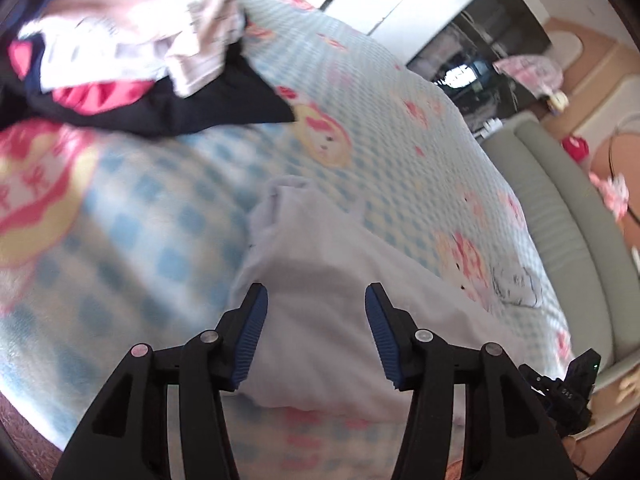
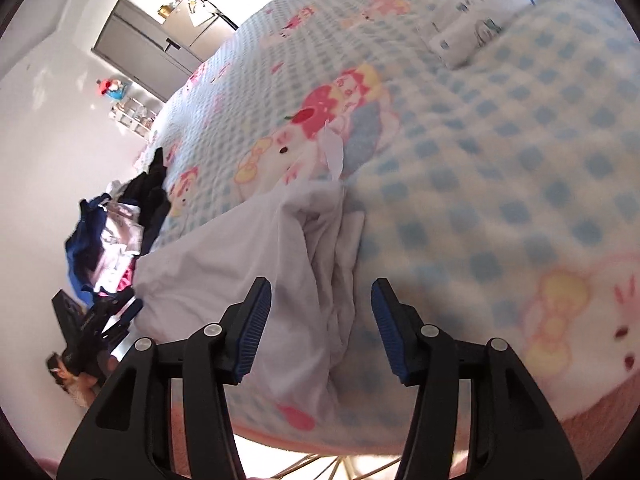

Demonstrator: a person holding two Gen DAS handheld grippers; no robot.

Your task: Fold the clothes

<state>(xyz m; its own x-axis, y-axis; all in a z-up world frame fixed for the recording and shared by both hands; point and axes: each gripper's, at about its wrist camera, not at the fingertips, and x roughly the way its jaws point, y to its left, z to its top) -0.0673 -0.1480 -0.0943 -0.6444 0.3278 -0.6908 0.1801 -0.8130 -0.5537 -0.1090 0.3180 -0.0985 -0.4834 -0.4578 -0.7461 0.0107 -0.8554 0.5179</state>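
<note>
Both hand-held grippers hang over the bed with their jaws apart and nothing clamped. Between the blue-padded fingers of the left gripper (image 1: 316, 294) shows the white garment (image 1: 320, 280), lying on the blanket below; the pads do not press on it. Under the right gripper (image 2: 321, 290) lies the same white garment (image 2: 240, 260), here bunched into folds along its edge, with its near end hidden behind the gripper's black arms. How far above the cloth either set of fingers stands cannot be judged.

The garment rests near the front edge of the blue-and-white checked cartoon blanket (image 1: 380, 128), which covers the bed. Whether it is a shirt or something else is not clear, since only part of it shows and both views are soft. A small white tag (image 2: 334, 152) sticks up just beyond its folds; any writing on it is too small to read.

Farther along the blanket sits a pile of clothes (image 1: 132, 56), dark, pink-red and pale patterned, badly blurred and cut off at the frame's top. A folded white printed piece (image 2: 476, 12) lies well apart from it, its blue marks illegible. Beside the bed runs a pale green padded headboard (image 1: 560, 216). No brand or wording can be read anywhere.
</note>
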